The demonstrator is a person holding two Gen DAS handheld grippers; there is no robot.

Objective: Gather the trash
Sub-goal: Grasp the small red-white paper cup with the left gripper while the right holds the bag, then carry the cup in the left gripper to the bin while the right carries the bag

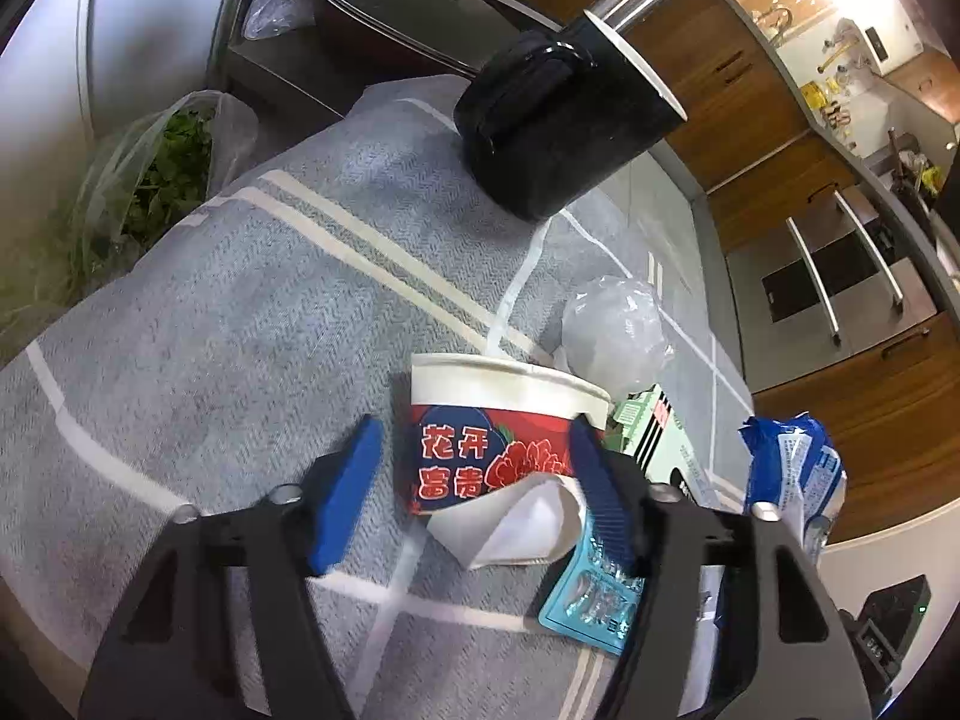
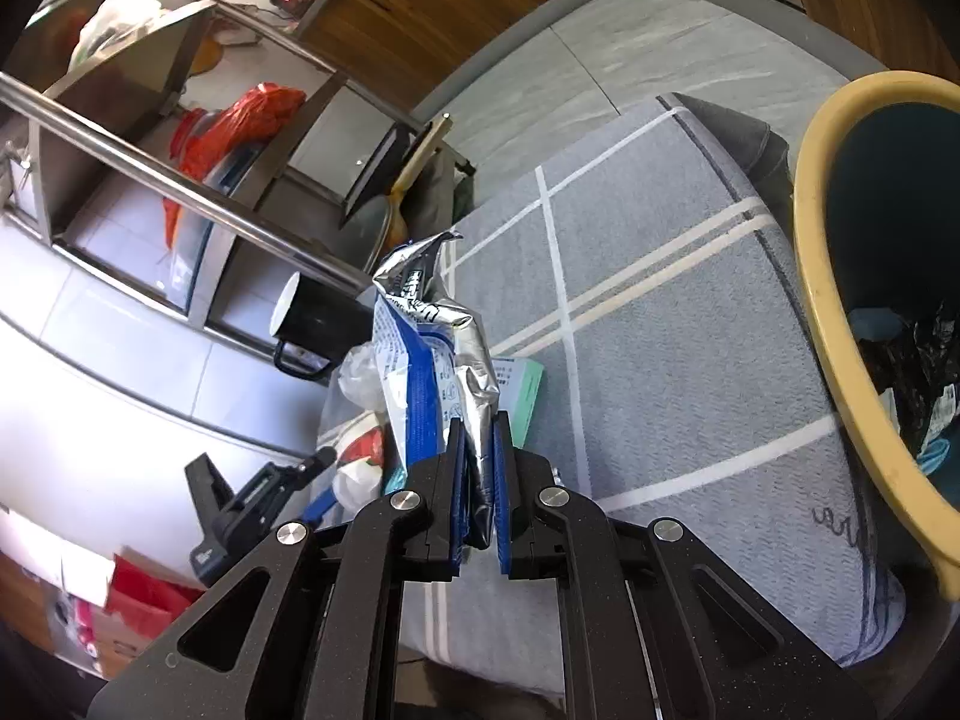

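While the left hand-held gripper [image 1: 474, 492] stands released around the crumpled paper cup [image 1: 501, 450], which lies dead ahead at twelve o'clock on its side, rim away, the right hand-held gripper [image 2: 480, 480] clenches a crinkly foil wrapper [image 2: 432, 348]; the bin [image 2: 840, 324] waits at two o'clock on the woven surface [image 2: 660, 330].

Black mug [image 1: 564, 120] on grey striped cloth [image 1: 252, 324], lidded pan [image 1: 384, 6] behind.

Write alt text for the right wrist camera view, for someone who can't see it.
The right claw is shut on a crumpled blue and silver wrapper, held above a grey striped cloth. A yellow-rimmed bin with trash inside stands at the right edge. To the left are a black mug, a paper cup and the left claw.
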